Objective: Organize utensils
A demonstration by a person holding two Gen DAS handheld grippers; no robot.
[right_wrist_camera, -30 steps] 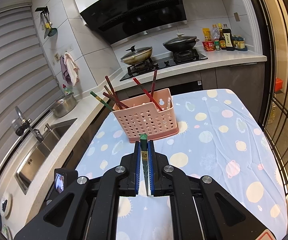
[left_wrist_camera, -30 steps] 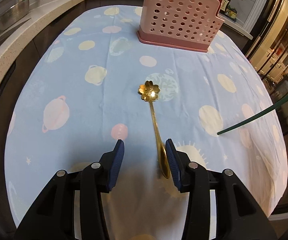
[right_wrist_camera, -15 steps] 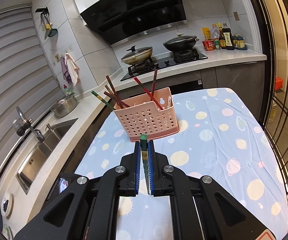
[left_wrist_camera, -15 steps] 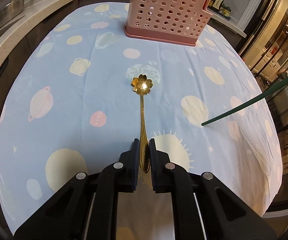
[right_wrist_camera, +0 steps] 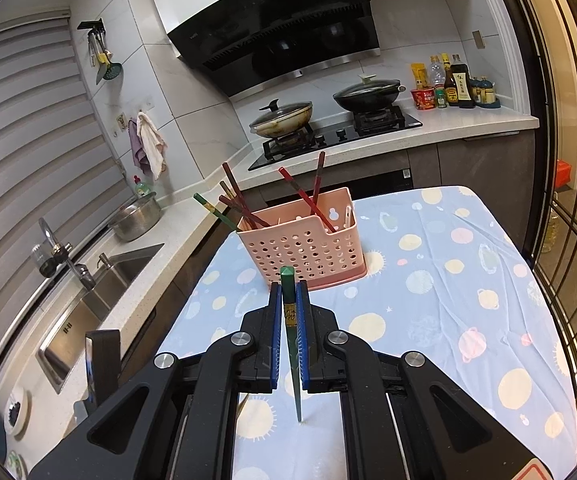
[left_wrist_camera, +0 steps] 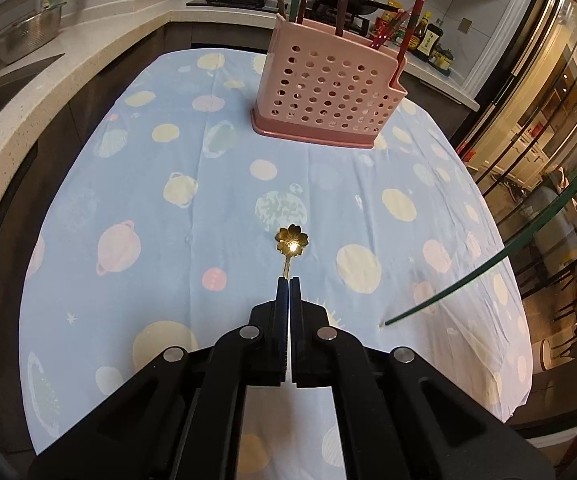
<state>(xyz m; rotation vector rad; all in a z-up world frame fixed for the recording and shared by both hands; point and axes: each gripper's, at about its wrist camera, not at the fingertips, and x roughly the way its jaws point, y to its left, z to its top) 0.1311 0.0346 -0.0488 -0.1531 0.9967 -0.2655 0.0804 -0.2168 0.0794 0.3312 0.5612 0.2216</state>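
Since the earlier frame, our left gripper (left_wrist_camera: 288,279) has lifted the gold flower spoon (left_wrist_camera: 291,241), jaws clamped on its handle, bowl projecting toward 12 o'clock. Our right gripper (right_wrist_camera: 289,286) clamps a green chopstick (right_wrist_camera: 291,332). The range hood (right_wrist_camera: 288,32) reads "19".

gold flower spoon (left_wrist_camera: 291,241): held | green chopstick (right_wrist_camera: 290,322): held, tip down | pink holder (right_wrist_camera: 304,246): upright

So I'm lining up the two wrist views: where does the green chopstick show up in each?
Left wrist view: the green chopstick slants in from the right edge, its tip low over the tablecloth.
Right wrist view: it stands bottom centre, clamped in the right hand-held gripper.
Shared landmark: the pink utensil basket.
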